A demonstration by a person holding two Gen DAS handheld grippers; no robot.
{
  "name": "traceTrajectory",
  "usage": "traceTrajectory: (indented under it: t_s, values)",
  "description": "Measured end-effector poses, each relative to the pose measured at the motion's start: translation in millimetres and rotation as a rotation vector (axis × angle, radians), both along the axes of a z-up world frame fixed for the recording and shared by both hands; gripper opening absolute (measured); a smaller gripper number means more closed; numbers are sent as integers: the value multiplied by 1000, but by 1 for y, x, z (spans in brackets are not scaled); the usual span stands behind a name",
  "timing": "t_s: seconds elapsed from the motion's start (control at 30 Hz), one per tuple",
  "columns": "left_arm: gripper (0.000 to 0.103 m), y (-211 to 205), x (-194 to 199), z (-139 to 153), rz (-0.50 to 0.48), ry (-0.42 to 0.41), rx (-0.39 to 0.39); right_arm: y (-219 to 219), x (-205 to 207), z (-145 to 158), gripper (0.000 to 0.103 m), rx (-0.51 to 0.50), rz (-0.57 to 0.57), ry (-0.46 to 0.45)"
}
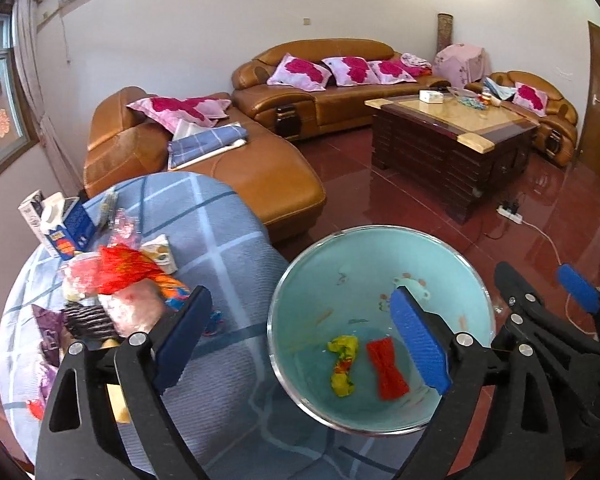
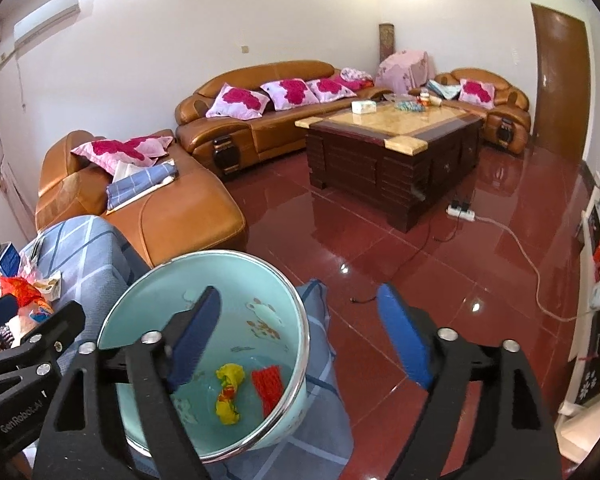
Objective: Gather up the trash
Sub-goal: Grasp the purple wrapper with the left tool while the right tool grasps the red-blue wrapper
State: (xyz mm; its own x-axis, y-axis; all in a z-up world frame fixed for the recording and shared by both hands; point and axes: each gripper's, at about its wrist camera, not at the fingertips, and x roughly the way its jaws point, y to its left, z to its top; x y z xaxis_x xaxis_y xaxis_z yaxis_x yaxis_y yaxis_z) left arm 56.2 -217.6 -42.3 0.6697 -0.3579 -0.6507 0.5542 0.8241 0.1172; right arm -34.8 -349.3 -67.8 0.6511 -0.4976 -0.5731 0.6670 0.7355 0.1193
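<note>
A light blue enamel basin (image 1: 360,264) stands at the edge of a round table under a blue checked cloth (image 1: 228,240). In it lie a yellow wrapper (image 1: 342,364) and a red wrapper (image 1: 386,372). My left gripper (image 1: 302,296) is open above the basin's left rim, nothing between its pads. A pile of trash (image 1: 124,272) with a red wrapper and a blue carton (image 1: 68,228) lies on the cloth to its left. My right gripper (image 2: 298,292) is open over the basin's (image 2: 204,256) right rim and holds nothing. Both wrappers, yellow (image 2: 228,396) and red (image 2: 268,388), show below it.
An orange leather sofa (image 1: 260,176) stands just behind the table. A dark coffee table (image 1: 452,136) sits mid-room on the red tiled floor (image 2: 380,232). A power strip (image 2: 462,212) with a white cable lies on the floor. At the right is a brown door (image 2: 560,80).
</note>
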Motion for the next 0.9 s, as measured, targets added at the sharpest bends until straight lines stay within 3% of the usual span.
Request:
traceTrajectory:
  t_s: [0.13, 0.67, 0.77, 0.9]
  values:
    - [89, 14, 2, 2, 29, 2, 9, 8, -1, 5, 93, -64, -11, -12]
    - [89, 108, 9, 0, 157, 30, -19, 47, 10, 8, 92, -85, 132, -3]
    - [89, 133, 10, 5, 200, 17, -31, 59, 14, 7, 92, -91, 169, 7]
    - [89, 167, 18, 9, 268, 17, -46, 78, 23, 7, 81, -91, 225, 14]
